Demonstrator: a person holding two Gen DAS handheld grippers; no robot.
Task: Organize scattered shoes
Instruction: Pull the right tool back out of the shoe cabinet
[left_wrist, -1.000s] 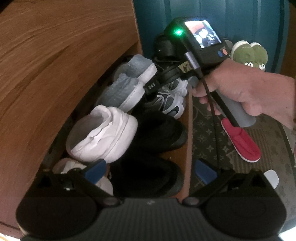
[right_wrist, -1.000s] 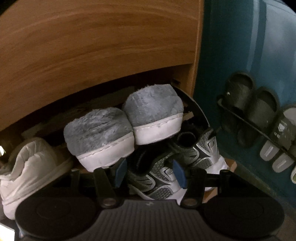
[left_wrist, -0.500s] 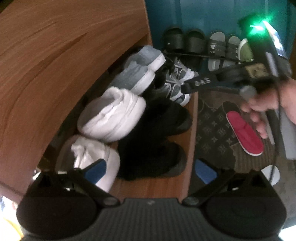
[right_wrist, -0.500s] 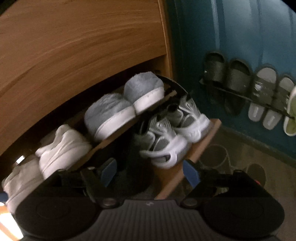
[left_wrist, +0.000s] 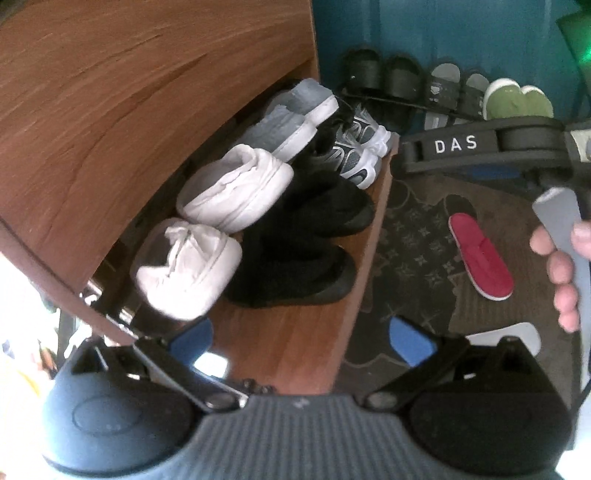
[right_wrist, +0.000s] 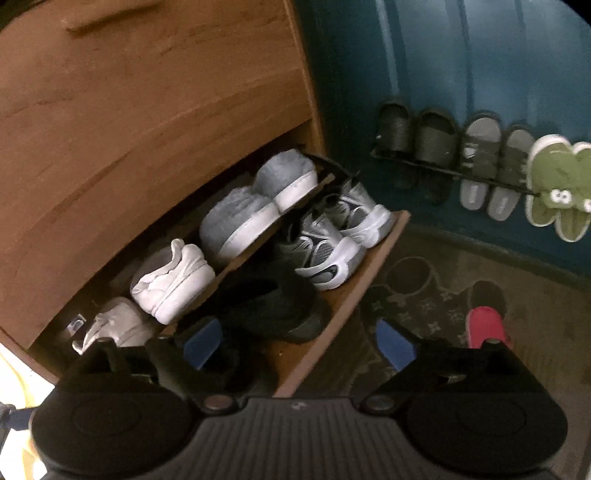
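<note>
Both my left tool (left_wrist: 301, 338) and right tool (right_wrist: 297, 341) hang empty, fingers apart. Paired shoes (left_wrist: 291, 236) fill the cabinet shelf (left_wrist: 295, 332); a red slipper (left_wrist: 480, 258) lies alone on the rug (left_wrist: 417, 236), likely next to collect.

Shelf (left_wrist: 295, 343) ahead carries black shoes (left_wrist: 295, 273) and grey trainers (left_wrist: 354, 155) (white pair (left_wrist: 207, 236) behind); rug (left_wrist: 417, 243) bears a red slipper (left_wrist: 480, 266).

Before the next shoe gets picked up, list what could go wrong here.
1. The white sneakers sit tilted on the upper ledge above the black shoes; a bump could tip them off.
2. The red slipper lies loose on the rug, a possible trip hazard.
3. Both tongs, left and right, hang open close together and might collide.
</note>
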